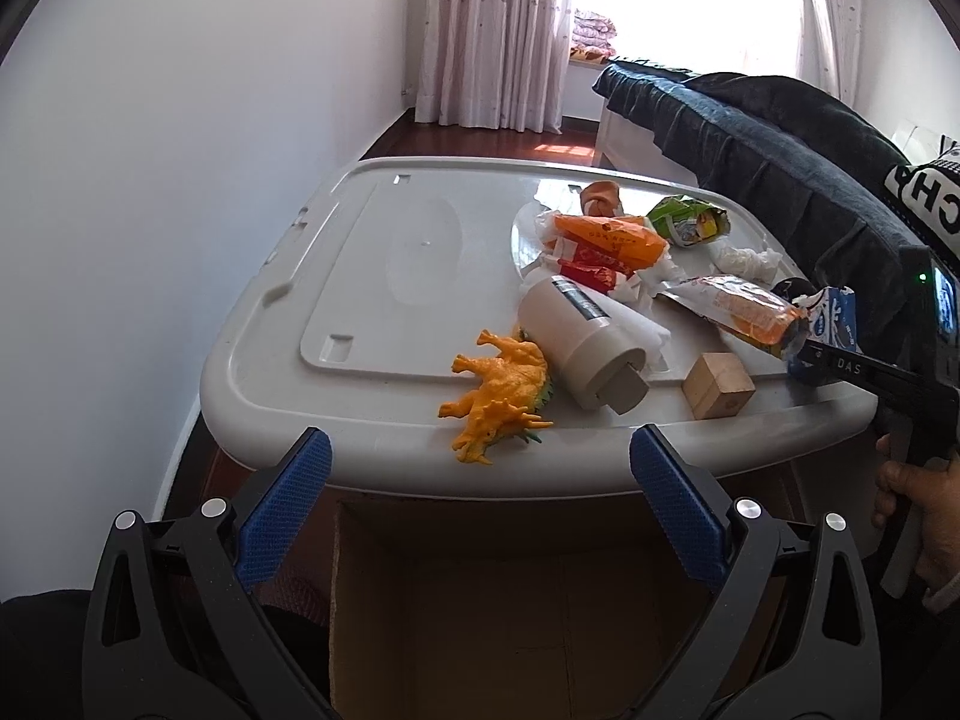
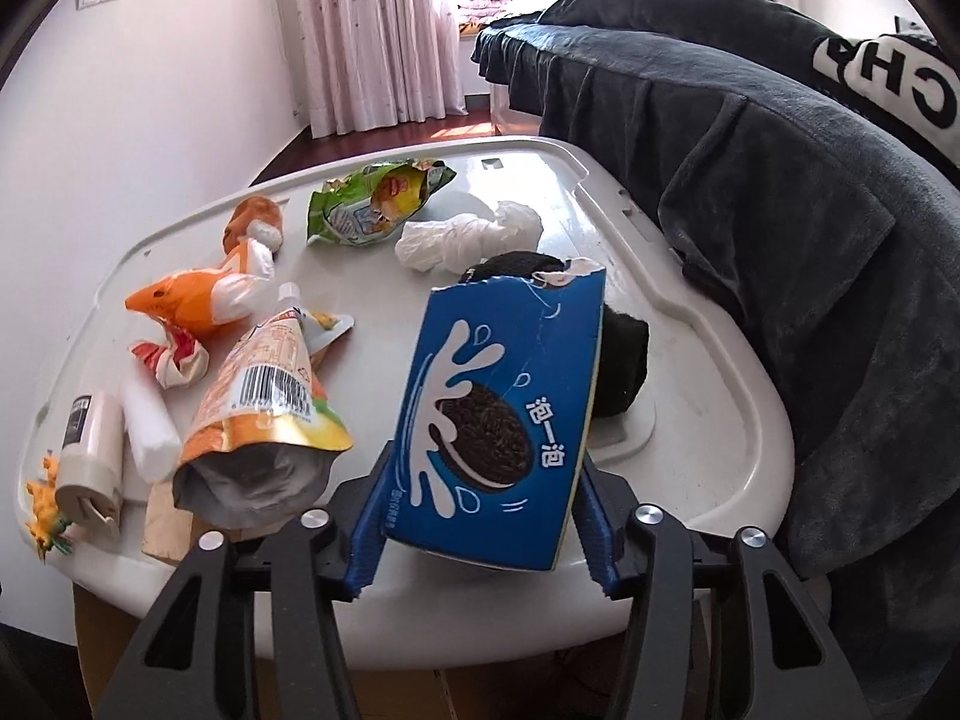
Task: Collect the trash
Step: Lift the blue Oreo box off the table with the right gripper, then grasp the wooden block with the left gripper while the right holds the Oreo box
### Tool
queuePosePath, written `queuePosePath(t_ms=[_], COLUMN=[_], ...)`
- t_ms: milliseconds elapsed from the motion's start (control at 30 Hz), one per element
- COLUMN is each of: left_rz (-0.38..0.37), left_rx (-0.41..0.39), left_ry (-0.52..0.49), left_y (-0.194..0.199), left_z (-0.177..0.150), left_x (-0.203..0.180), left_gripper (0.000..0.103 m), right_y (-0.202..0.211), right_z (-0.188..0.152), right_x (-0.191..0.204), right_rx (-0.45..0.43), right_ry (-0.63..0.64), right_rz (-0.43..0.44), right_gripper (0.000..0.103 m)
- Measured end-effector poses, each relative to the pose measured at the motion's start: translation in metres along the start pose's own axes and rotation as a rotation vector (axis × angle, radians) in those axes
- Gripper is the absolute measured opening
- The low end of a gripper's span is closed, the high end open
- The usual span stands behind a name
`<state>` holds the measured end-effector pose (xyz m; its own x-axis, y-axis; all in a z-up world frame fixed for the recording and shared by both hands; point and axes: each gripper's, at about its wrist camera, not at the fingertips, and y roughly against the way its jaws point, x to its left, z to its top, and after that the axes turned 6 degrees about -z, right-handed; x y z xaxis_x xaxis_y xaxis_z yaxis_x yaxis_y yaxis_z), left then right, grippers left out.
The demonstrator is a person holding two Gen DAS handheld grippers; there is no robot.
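Observation:
My right gripper (image 2: 486,510) is shut on a torn blue cookie box (image 2: 498,420), held upright above the near edge of the grey plastic lid (image 2: 708,396); the box also shows in the left wrist view (image 1: 831,324). An orange spout pouch (image 2: 270,384) lies beside it. Further back lie an orange wrapper (image 2: 192,300), a green snack bag (image 2: 372,204) and crumpled white tissue (image 2: 468,237). My left gripper (image 1: 480,462) is open and empty, in front of the lid's near edge, above an open cardboard box (image 1: 510,600).
Also on the lid are an orange toy dinosaur (image 1: 498,396), a beige bottle (image 1: 582,348), a wooden block (image 1: 717,384) and a black cloth object (image 2: 618,360). A dark blanket-covered bed (image 2: 780,180) lies right. A white wall (image 1: 180,180) stands left.

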<state>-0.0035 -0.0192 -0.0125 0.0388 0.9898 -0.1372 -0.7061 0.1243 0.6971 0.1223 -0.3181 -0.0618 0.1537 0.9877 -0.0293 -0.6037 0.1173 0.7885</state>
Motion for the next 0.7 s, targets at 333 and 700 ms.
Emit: queuePosePath(t_ms=[333,700], left_rz=[-0.154,-0.023], left_rx=[0.011,0.060], left_ry=[-0.035,-0.146], left_y=[-0.006,-0.106], left_z=[-0.010,-0.015], left_x=[-0.076,-0.166], left_gripper=[0.097,0.097], right_y=[0.119,0.121], right_z=[-0.007,-0.020], right_x=[-0.041,-0.074], right_rx=[-0.230,-0.254], right_ry=[-0.015,-0.078], right_rz=[0.091,0.088], right_gripper=[0.049,0.050])
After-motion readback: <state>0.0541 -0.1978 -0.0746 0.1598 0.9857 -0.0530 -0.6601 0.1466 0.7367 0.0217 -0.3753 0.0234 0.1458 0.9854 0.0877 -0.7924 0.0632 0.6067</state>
